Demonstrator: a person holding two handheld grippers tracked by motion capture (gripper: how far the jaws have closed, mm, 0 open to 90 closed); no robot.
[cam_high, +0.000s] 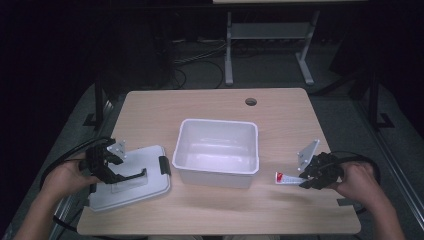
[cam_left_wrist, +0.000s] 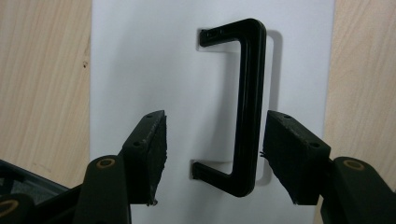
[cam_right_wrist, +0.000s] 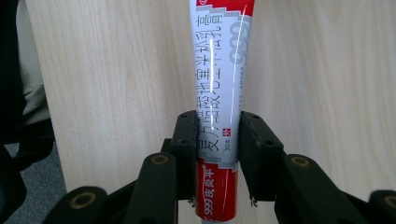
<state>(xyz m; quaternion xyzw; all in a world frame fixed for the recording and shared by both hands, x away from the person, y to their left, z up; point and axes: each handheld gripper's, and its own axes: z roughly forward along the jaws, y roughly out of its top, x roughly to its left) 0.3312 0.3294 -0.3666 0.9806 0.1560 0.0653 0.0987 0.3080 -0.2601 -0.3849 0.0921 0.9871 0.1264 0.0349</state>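
Note:
A white and red tube of ointment (cam_right_wrist: 219, 107) with printed characters is clamped between the jaws of my right gripper (cam_right_wrist: 217, 158); in the high view the tube (cam_high: 286, 178) sticks out leftward from that gripper (cam_high: 306, 179) just above the table, right of the bin. A white lid (cam_high: 131, 177) with a black handle (cam_left_wrist: 245, 107) lies flat at the table's left. My left gripper (cam_left_wrist: 212, 156) hovers over the lid, open, with its jaws either side of the handle, the right jaw close beside it. In the high view this gripper (cam_high: 111, 169) sits over the lid's left part.
An empty white plastic bin (cam_high: 216, 152) stands at the table's middle. A round cable hole (cam_high: 251, 102) is near the far edge. A black latch (cam_high: 164, 165) sits on the lid's right end. Cables trail from both grippers off the table's sides.

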